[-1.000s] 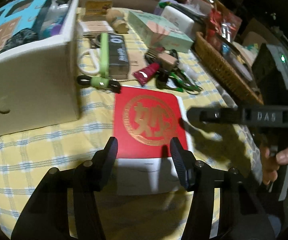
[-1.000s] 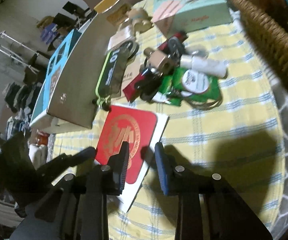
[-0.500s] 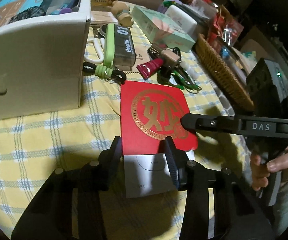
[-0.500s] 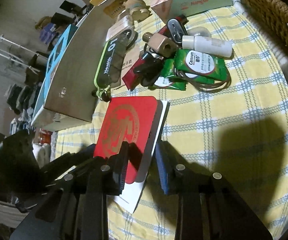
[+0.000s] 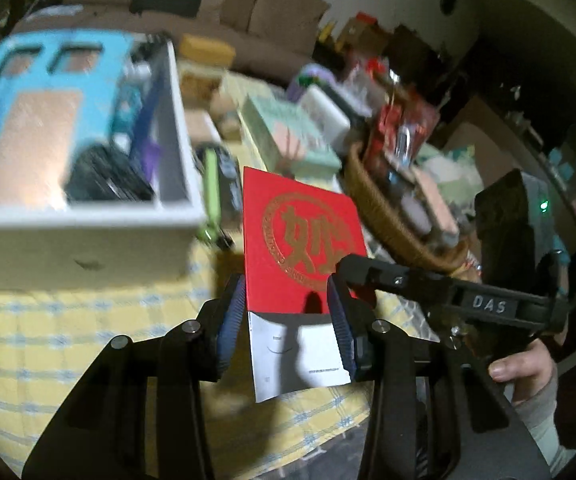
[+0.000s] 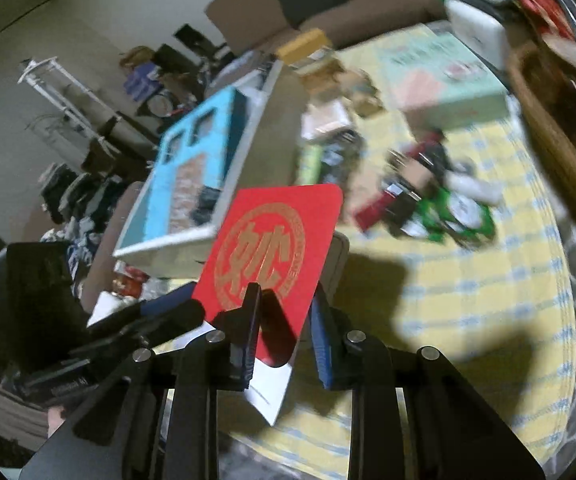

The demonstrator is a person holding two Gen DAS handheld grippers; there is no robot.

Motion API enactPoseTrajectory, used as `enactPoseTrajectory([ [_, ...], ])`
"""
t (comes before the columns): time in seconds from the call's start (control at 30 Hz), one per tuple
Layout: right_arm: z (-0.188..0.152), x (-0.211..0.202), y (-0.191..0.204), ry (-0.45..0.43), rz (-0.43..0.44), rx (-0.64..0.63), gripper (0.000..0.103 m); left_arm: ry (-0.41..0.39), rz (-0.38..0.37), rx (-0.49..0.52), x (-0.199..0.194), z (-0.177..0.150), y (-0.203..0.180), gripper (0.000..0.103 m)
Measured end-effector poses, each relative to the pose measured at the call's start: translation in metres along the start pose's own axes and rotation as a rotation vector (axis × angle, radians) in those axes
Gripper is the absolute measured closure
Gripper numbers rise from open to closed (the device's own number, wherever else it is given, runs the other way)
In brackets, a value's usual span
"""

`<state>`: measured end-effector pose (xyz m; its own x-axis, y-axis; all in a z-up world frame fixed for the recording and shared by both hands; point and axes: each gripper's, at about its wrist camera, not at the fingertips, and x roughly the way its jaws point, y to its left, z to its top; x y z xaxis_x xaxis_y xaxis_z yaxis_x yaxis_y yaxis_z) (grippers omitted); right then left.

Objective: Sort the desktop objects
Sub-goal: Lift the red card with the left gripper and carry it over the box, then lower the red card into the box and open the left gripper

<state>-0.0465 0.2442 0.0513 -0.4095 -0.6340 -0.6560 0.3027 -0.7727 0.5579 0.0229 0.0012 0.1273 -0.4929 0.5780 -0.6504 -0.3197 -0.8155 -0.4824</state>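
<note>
Left gripper (image 5: 285, 320): at 6 o'clock in its own view, blue-padded fingers (image 5: 231, 316) set against the two side edges of the card, clamping it across its width.
Right gripper (image 6: 283, 332): comes in from 3 o'clock in the left view; whether it pinches the card's edge I cannot tell, since in its own view the jaws stand apart with the card's lower edge between them.
Card (image 5: 298, 240): red sleeve with a gold round emblem, a white insert (image 5: 300, 354) showing below it; lifted off the tablecloth and tilted (its shadow falls on the cloth below).
Tablecloth (image 6: 488, 280): yellow with blue checks.
White box (image 5: 87, 240): at 9 o'clock, open-topped, a blue carton (image 5: 27, 120) and dark items inside (blurred).
Clutter (image 6: 428, 200): at 1 o'clock in the right view, green packets and dark small things, too blurred to name.
Basket (image 5: 392, 216): wicker, at 2 o'clock, full.
Mint box (image 6: 448, 80): far, near 1 o'clock.
</note>
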Motion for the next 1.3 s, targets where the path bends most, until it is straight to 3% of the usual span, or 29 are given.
enactPoseTrajectory([
  [0.17,0.041,0.024,0.056,-0.024,0.052,-0.069,0.078,-0.105,0.05,-0.01,-0.053,0.037,0.036,0.065],
  [0.37,0.089,0.096,0.123,-0.018,0.146,-0.104,0.078,-0.174,0.151,-0.048,-0.093,0.075,0.11,0.065],
  [0.53,0.114,0.179,0.157,0.029,0.158,-0.102,0.078,-0.16,0.266,-0.107,-0.093,0.091,0.188,0.062],
  [0.63,0.115,0.219,0.162,0.098,0.133,-0.101,0.078,-0.095,0.299,-0.174,-0.086,0.085,0.231,0.062],
  [0.7,0.114,0.234,0.165,0.129,0.097,-0.125,0.078,-0.106,0.3,-0.183,-0.092,0.076,0.241,0.062],
  [0.87,0.111,0.223,0.16,0.087,0.065,-0.159,0.078,-0.142,0.304,-0.166,-0.103,0.069,0.242,0.057],
  [1.13,0.101,0.186,0.159,0.064,0.016,-0.199,0.078,-0.129,0.325,-0.077,-0.098,0.069,0.199,0.056],
  [1.3,0.091,0.136,0.141,0.033,-0.035,-0.242,0.066,-0.114,0.297,-0.026,-0.086,0.058,0.156,0.045],
])
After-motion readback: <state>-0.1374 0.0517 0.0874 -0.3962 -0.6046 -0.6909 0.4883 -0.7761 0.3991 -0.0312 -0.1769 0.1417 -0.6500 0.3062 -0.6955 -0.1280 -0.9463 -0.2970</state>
